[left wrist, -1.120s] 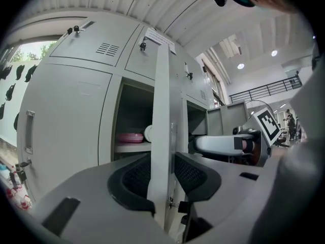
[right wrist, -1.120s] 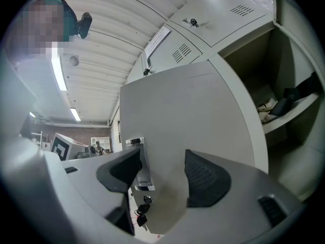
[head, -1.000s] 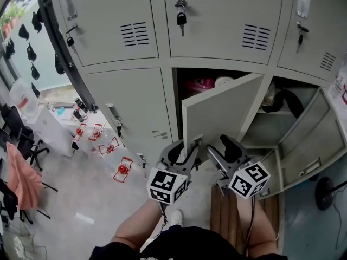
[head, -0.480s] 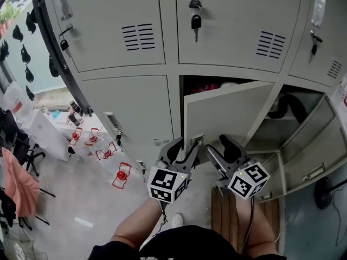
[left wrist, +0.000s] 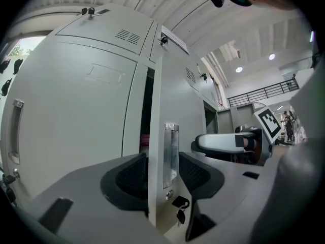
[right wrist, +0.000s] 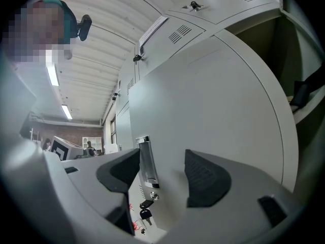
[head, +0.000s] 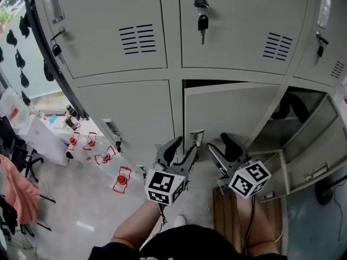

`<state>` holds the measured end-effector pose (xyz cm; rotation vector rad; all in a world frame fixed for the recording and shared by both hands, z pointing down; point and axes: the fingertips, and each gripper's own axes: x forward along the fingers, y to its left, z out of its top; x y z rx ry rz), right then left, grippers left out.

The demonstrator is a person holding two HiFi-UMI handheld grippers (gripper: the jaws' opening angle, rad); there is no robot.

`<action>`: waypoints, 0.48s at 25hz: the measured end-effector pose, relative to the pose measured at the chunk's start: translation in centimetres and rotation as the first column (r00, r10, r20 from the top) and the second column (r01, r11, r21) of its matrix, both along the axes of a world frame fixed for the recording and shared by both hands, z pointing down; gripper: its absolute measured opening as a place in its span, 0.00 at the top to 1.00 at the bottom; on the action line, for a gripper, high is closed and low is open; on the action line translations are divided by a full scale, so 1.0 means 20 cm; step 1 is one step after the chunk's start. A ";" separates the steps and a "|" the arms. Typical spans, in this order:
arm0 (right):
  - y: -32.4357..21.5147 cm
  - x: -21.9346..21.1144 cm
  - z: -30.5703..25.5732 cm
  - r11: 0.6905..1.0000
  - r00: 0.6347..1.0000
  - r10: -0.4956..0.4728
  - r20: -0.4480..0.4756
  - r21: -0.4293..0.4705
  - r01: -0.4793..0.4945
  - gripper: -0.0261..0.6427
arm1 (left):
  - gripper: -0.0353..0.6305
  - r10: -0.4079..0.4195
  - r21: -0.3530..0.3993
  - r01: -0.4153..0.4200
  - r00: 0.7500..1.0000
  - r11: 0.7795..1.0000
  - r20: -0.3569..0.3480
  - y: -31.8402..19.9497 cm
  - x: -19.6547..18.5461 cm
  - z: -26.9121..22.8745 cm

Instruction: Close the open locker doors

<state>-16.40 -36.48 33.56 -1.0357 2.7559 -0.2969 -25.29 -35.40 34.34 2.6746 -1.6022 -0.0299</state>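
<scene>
- Grey concrete floor point(head: 81, 199) fills the lower left of the head view; a bank of grey steel lockers point(head: 130, 118) rises across the upper frame.
- Left gripper point(head: 183, 147) point(left wrist: 165, 173), bottom centre of the head view: its jaws are opening and straddle the free edge of the lower middle locker door point(head: 233, 112) point(left wrist: 175, 85). One pad sits behind the edge and one in front; the pads do not clamp the door.
- Right gripper point(head: 218, 145) point(right wrist: 162, 174), just right of the left one: jaws apart, nothing between the pads, aimed at the same door's front face point(right wrist: 213, 100).
- Recessed metal handle point(head: 197, 137) point(left wrist: 170, 154) point(right wrist: 146, 159) sits at the door's free edge, with a key point(left wrist: 179, 210) point(right wrist: 144, 213) hanging in the lock below it.
- Lower middle locker door: nearly shut, with a dark gap along its top and left edges.
- Lower right locker door point(head: 303, 145), right edge of the head view: swung wide open. Its compartment holds a black item point(head: 295, 106).
- Upper lockers: doors shut; a key point(head: 202, 21) hangs from the top centre one.
</scene>
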 end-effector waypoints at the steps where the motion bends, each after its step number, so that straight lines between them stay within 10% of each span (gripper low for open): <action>1: -0.01 0.00 0.00 1.000 1.000 0.004 0.000 0.000 -0.004 0.56 | 0.63 0.006 -0.002 -0.006 1.000 1.000 0.001 0.00 0.00 0.00; 12: -0.12 -0.05 -0.01 0.999 0.999 0.049 -0.001 0.001 -0.049 0.52 | 0.58 0.056 -0.002 -0.056 0.998 0.998 0.009 0.00 -0.05 0.03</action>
